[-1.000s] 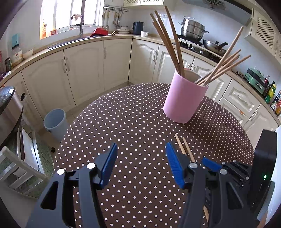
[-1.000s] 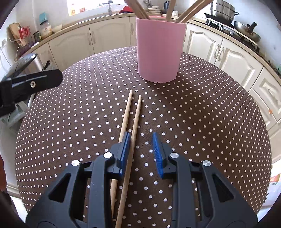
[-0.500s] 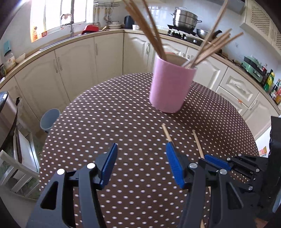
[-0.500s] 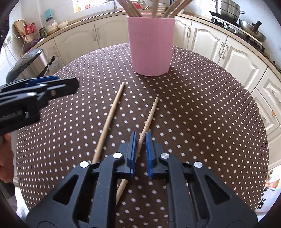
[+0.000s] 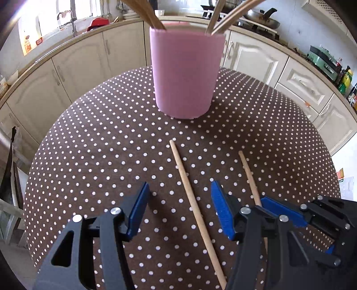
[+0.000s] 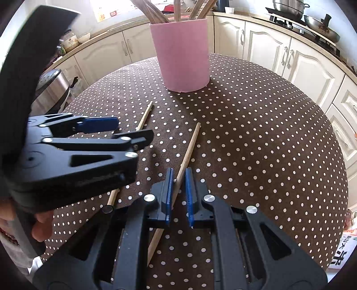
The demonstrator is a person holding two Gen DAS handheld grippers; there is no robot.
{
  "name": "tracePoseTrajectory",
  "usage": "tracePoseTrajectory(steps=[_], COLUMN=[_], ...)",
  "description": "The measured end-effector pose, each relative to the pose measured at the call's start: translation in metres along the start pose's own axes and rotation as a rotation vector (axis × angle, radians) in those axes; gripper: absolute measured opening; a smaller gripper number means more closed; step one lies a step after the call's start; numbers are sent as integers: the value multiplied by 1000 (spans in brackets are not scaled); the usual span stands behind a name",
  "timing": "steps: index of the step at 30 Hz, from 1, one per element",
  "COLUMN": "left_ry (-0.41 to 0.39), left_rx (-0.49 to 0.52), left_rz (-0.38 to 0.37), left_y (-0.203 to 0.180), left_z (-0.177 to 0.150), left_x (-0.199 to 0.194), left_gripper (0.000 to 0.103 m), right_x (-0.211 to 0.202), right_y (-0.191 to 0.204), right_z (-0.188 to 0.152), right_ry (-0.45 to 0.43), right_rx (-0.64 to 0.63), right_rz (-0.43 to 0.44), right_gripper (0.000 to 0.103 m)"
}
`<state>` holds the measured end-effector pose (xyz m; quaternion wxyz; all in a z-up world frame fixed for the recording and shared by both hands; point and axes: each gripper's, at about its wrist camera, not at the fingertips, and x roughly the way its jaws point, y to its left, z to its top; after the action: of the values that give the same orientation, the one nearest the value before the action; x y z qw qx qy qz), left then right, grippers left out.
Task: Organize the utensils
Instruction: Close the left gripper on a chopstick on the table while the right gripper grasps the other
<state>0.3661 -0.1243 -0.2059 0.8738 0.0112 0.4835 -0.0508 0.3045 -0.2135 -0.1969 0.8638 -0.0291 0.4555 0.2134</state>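
While the left gripper straddles one chopstick at lower centre, jaws wide apart, the right gripper pinches the second chopstick. Pink holder stands upper centre on the dotted table.

Round table under brown white-dotted cloth. Cream cabinets curve around behind it beneath a pale countertop. Bright window above sink tap. Wok on stove, right side. Stainless rice cooker at left.
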Motion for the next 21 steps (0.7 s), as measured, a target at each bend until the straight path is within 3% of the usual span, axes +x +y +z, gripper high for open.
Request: tracePoseTrajectory(steps=[16,21], left_ry=[12,6], left_rx=[56,78], left_rz=[3,-4], left_y=[-2,7], left_z=[16,14], left_x=[14,11], left_gripper=[57,46], right_x=[-1,0], right_y=[-1,-2], right_z=[-2,0], right_ry=[-2,6], right_rx=[11,30], right_rz=[4,3], right_gripper=[11,12])
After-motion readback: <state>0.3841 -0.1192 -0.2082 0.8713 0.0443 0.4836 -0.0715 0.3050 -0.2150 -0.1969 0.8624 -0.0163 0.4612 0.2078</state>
